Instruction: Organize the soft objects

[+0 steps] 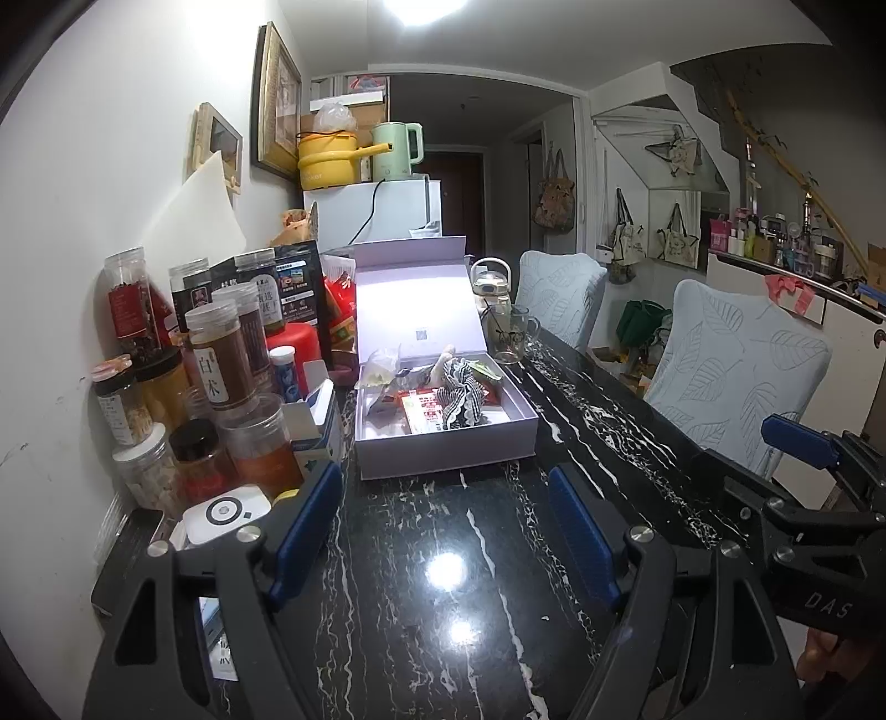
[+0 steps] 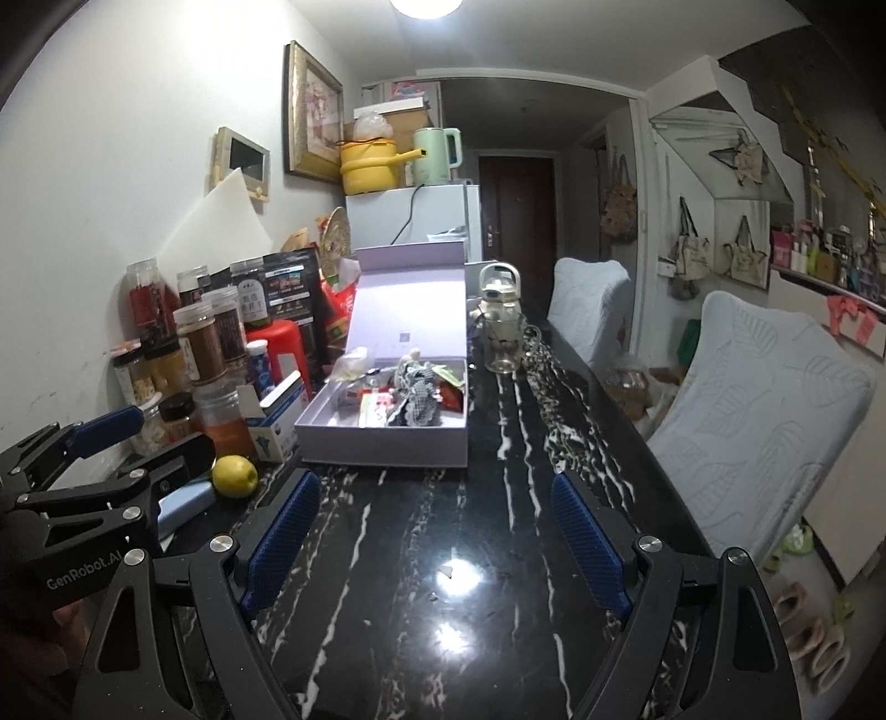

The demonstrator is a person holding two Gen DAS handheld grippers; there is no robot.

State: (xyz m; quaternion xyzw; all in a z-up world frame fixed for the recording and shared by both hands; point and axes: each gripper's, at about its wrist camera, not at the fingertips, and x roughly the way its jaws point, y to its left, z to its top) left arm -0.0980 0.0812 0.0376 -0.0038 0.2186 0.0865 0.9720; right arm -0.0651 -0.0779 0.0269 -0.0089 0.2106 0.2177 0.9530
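Both tongs, left (image 1: pixel 443 531) and right (image 2: pixel 437 537), stand open w/ nothing between them. Gingham scrunchie (image 1: pixel 462 396) lies in open lilac box (image 1: pixel 443 454) mid-desk, toward wall edge. Approach low; pinch fabric only, avoid packets.

Ceiling lamp (image 1: pixel 423 8) glares on glossy table (image 1: pixel 443 570); dim, sharp, fisheye-warped edges.

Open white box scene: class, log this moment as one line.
left gripper: open, empty | right gripper: open, empty | white box: lid up, gingham cloth inside | table: bare before grippers

"GenRobot.AI" on left claw (image 2: pixel 130 443)
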